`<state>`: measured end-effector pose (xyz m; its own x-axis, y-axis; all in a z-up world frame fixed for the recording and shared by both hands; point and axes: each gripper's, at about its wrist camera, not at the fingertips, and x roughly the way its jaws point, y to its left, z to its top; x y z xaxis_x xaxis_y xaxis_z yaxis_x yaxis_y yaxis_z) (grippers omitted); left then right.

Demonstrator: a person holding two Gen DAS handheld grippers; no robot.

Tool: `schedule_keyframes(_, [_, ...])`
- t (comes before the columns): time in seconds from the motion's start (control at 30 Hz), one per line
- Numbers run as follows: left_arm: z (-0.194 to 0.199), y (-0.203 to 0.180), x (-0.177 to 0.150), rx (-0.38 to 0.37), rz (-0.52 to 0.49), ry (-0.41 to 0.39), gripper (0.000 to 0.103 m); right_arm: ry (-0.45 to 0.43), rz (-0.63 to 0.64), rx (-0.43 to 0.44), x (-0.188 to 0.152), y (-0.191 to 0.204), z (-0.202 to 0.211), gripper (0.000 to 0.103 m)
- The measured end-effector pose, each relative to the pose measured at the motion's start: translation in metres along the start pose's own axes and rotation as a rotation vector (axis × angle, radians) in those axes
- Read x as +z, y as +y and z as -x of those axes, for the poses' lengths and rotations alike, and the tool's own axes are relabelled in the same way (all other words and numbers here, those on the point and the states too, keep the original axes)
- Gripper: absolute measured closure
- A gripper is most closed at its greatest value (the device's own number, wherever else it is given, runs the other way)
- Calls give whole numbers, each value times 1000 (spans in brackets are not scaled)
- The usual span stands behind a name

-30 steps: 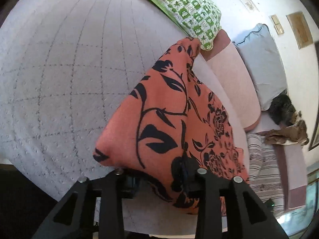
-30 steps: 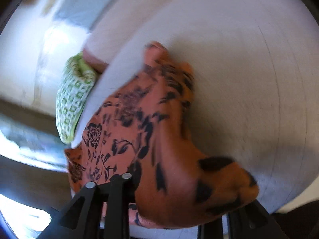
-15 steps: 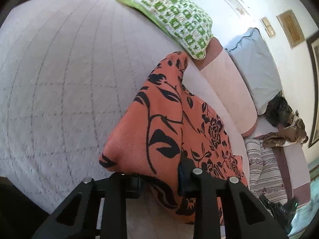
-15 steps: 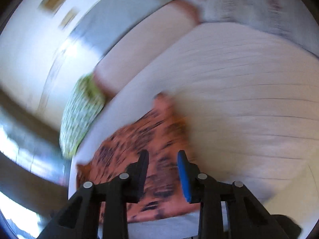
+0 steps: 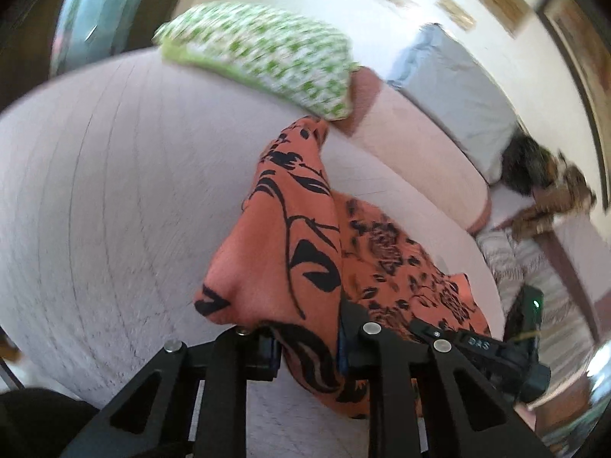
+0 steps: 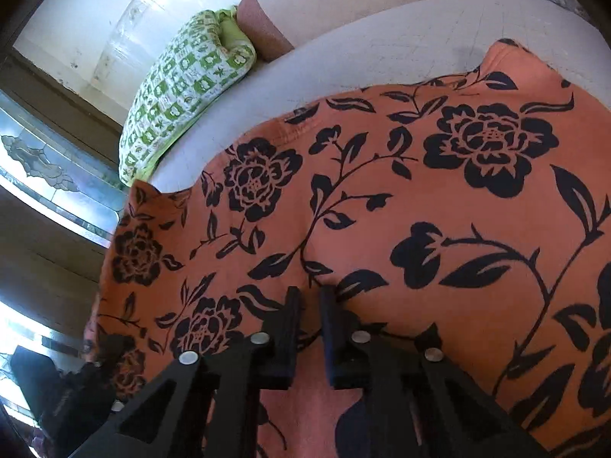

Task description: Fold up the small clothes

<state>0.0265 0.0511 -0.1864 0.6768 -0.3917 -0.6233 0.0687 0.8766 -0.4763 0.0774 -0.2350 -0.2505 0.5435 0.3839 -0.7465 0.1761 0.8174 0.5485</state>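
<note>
While both tongs work the same garment, each view reads as follows.
Left wrist view: the left gripper (image 5: 309, 343) has been closing and now pinches a raised fold of the orange floral cloth (image 5: 290, 252), which lies on the pale bed cover (image 5: 95, 210) below the green checked pillow (image 5: 263, 49).
Right wrist view: the right gripper (image 6: 309, 305) has been closing; its fingers stand nearly together, pinching the orange floral cloth (image 6: 382, 198), spread to the right of the green checked pillow (image 6: 183, 87).

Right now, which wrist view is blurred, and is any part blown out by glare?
Left wrist view: motion-smeared, the green patterned pillow streaked and the orange floral garment soft. Right wrist view: sharp on the same garment's print, but the wall behind the pillow glares white, and the lower left corner is blown out.
</note>
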Motion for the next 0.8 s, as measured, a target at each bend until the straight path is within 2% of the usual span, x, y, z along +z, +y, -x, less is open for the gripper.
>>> schedule_keyframes(0.1, [13,-38,6,-14,-109,-15,81,45,-96,109,4,-23,10,92])
schedule_keyframes(0.13, [16,-47,7,-22,-131,-17,81,58,-129,146,4,-30,16,87])
schedule_keyframes(0.2, [21,-74,8,-47,-188,-16,81,69,-133,197,5,-37,29,86])
schedule_keyframes(0.27, [21,-107,7,-67,-260,-7,81,19,-125,230,7,-46,50,86])
schedule_keyframes(0.37, [12,-162,-1,-110,-371,21,81,-116,-176,250,13,-81,97,86])
schedule_keyframes(0.43, [-3,-203,-14,-144,-455,58,81,-194,-235,269,13,-113,126,86])
schedule_keyframes(0.53, [-40,-256,-45,-178,-574,150,79,-232,-316,342,10,-150,144,86])
schedule_keyframes(0.57, [-54,-267,-56,-197,-598,193,77,-238,-350,383,8,-163,148,86])
schedule_keyframes(0.6, [-68,-276,-67,-216,-610,269,75,-243,-390,422,5,-176,151,85])
schedule_keyframes(0.63, [-75,-279,-74,-219,-606,330,72,-239,-431,445,4,-188,152,82])
schedule_keyframes(0.7, [-77,-272,-80,-259,-570,412,68,-226,-496,476,2,-203,151,63])
schedule_keyframes(0.73, [-71,-265,-79,-290,-554,423,60,-227,-519,497,1,-208,151,35])
schedule_keyframes(0.77, [-63,-258,-75,-312,-545,409,50,-236,-528,516,2,-206,149,24])
schedule_keyframes(0.8, [-51,-248,-67,-326,-537,370,45,-239,-510,522,4,-203,149,24])
